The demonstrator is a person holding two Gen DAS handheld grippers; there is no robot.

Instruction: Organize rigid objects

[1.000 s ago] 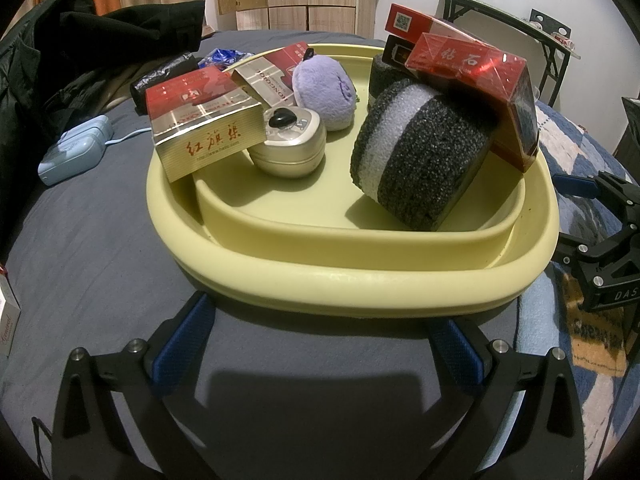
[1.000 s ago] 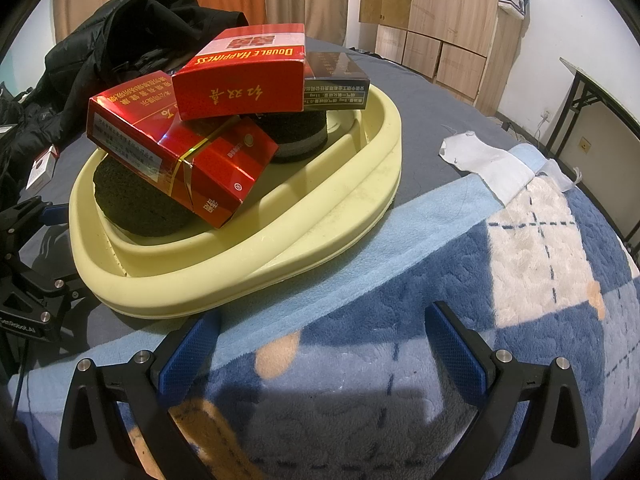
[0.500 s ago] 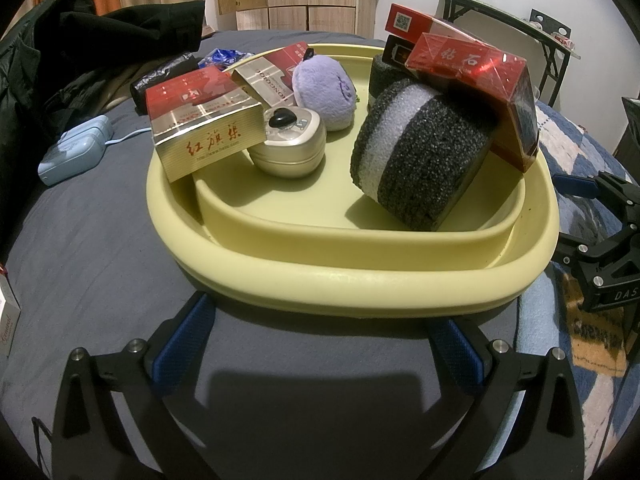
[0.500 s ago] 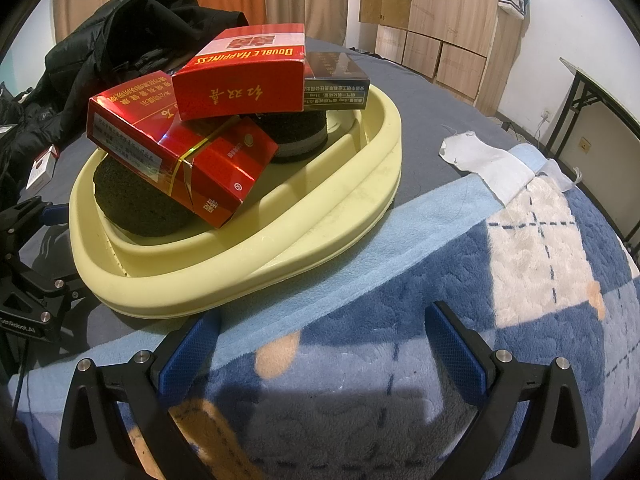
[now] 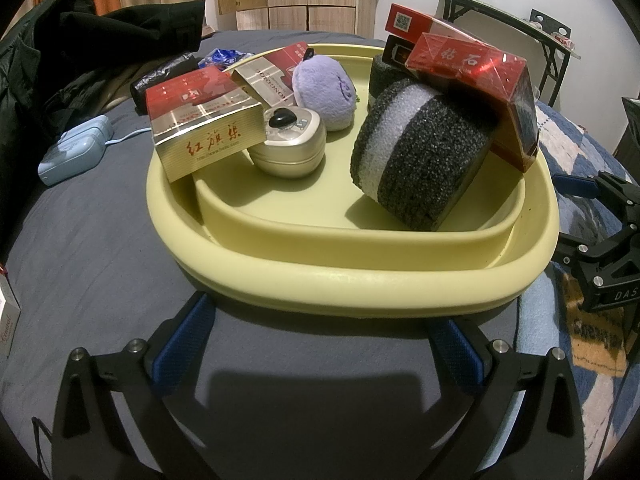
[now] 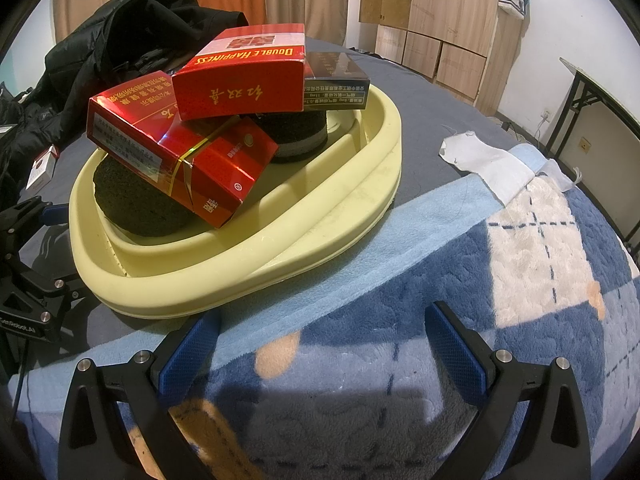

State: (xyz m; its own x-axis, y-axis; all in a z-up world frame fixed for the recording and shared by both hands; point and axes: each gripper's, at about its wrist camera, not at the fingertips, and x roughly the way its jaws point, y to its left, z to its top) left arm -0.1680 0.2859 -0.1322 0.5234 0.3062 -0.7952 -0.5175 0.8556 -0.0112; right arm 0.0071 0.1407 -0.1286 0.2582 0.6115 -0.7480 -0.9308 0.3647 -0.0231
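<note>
A pale yellow tray point(image 5: 360, 284) point(image 6: 256, 276) sits on the bed, loaded. In the left wrist view it holds a gold and red box point(image 5: 204, 132), a round silver tin point(image 5: 290, 148), a purple plush point(image 5: 324, 90), a black and white foam roll point(image 5: 420, 156) and a red box point(image 5: 480, 80) leaning on the roll. From the right wrist view, two red boxes point(image 6: 180, 148) point(image 6: 240, 74) and a dark box point(image 6: 336, 78) lie stacked on foam rolls. My left gripper point(image 5: 320, 344) stands open just in front of the tray's near rim. My right gripper point(image 6: 320, 348) is open over the blanket, beside the tray.
A grey sheet point(image 5: 80, 232) and a blue, white checked blanket point(image 6: 480, 280) cover the bed. A light blue device point(image 5: 72, 156), black jackets point(image 6: 120, 52), a white cloth point(image 6: 488, 160) and a small box point(image 6: 42, 168) lie around. A folding table point(image 5: 512, 12) stands behind.
</note>
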